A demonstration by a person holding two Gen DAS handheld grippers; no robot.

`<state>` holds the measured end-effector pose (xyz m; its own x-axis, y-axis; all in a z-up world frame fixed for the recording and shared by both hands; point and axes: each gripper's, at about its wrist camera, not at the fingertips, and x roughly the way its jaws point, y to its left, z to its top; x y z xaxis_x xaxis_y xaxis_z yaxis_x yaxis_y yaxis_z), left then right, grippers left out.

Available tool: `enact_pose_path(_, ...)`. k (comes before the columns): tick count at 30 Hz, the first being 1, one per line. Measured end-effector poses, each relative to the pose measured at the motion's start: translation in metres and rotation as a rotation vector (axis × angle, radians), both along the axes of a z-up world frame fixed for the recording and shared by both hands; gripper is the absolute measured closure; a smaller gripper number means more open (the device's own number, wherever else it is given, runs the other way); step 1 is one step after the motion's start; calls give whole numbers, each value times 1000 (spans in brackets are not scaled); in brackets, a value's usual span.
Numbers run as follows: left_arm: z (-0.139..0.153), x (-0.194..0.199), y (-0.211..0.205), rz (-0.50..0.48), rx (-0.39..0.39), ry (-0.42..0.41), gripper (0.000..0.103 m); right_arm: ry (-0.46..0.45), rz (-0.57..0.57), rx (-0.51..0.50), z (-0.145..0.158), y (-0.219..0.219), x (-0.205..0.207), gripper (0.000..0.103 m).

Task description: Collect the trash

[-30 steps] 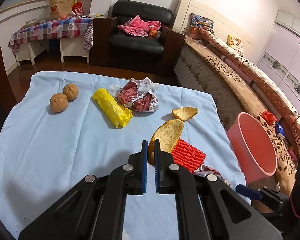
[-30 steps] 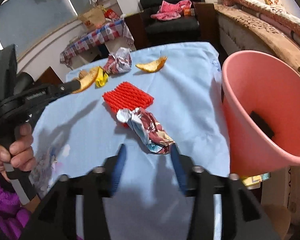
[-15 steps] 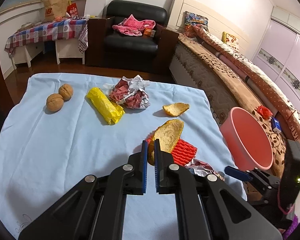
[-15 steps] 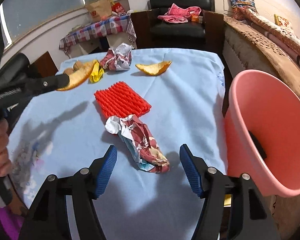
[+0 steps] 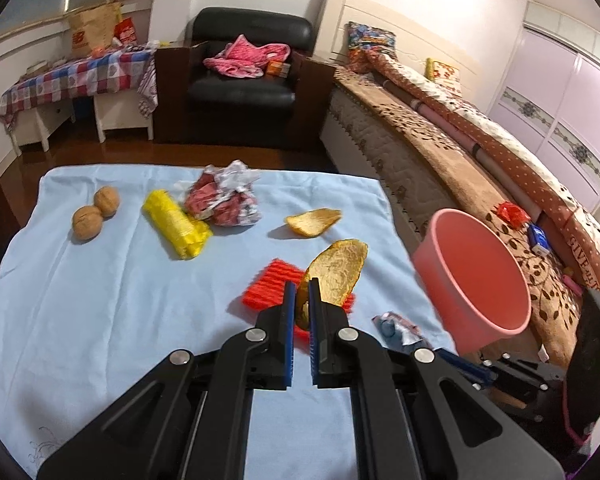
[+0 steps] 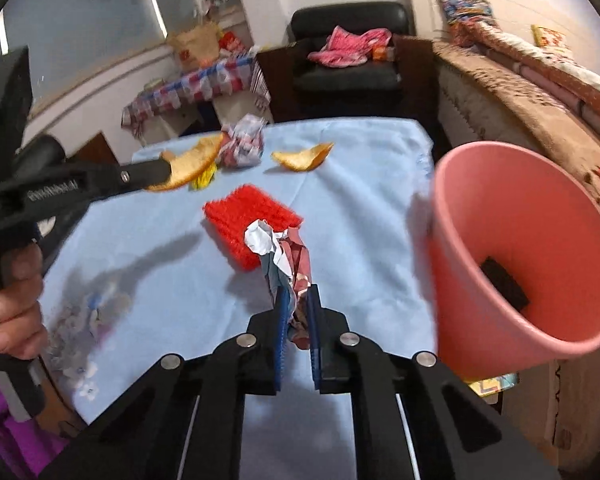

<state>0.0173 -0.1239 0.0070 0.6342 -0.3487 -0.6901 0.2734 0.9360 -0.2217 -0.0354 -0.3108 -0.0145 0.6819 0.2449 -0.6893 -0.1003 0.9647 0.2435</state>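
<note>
Orange peel [image 5: 338,274] pinched in left fingers [image 5: 288,300], base hidden; crumpled wrapper [image 6: 288,256] clamped in right fingers [image 6: 314,304], blurred.

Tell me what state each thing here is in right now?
Left gripper: shut on the large peel, lifted off the table.
Right gripper: shut on the crumpled wrapper.
Pink bin: tilted, open, a dark block inside.
Small peel: lying on the blue cloth.
Red mesh pad: flat on the cloth.
Yellow bag: rolled, lying.
Two walnuts: whole, touching.
</note>
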Motion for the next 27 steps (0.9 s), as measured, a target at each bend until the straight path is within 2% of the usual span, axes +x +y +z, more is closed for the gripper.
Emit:
enact_pose_path(4,5,-3,-19,-35,4,-14,98,-33,-70,48,11,-26,-15,102)
enact_pose_path(8,8,-6,-37,-68,15,-29,98,-56,-132,107,17,-54,-27,102)
enact_pose_path(14,8,-10,-52,-95,34,-38,98,-41,-125,168,12,-74,-36,101)
enact_pose_path(22,15,-12,-64,-118,42,-58,98,-107,-154,134,24,-87,-48,103)
enact_pose_path(23,16,-13,-65,-120,40,-58,98,-108,-159,132,24,-90,-51,100)
enact_pose_path(24,16,-13,-66,-125,38,-60,98,-98,-168,133,22,-96,-54,86)
enact_pose_path(26,16,-13,-69,-134,41,-59,98,-98,-195,136,18,-106,-62,67)
enact_pose_path(27,14,-13,-70,-139,43,-56,98,-101,-214,139,16,-113,-69,67)
